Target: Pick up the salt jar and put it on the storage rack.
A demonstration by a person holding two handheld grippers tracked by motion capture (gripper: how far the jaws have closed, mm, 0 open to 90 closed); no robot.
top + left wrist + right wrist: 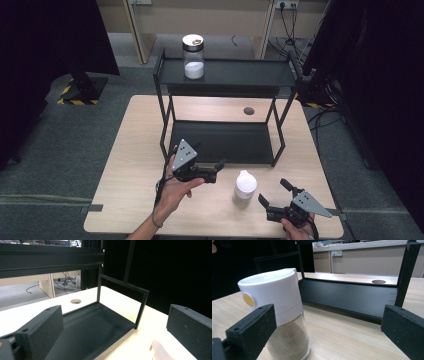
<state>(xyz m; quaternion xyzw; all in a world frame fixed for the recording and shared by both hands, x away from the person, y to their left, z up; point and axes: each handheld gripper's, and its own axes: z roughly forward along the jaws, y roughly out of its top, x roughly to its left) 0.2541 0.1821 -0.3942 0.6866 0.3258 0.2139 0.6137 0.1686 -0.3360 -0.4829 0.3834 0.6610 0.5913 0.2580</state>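
A glass shaker (245, 189) with a white cap and brown powder stands on the table near its front edge, between the two grippers. My left gripper (218, 170) is open just to its left, in front of the black rack's lower shelf (220, 142); the left gripper view catches a bit of white cap (160, 352) at the bottom. My right gripper (275, 192) is open to the shaker's right. In the right gripper view the shaker (278, 312) stands close behind the left jaw, not between the pads. A glass jar (193, 56) with white powder sits on the rack's top shelf.
The black two-tier rack (227, 75) stands at the middle and back of the wooden table (130, 165). A round cable hole (249, 110) lies behind the lower shelf. Dark screens flank the table and cables lie on the floor at the back right.
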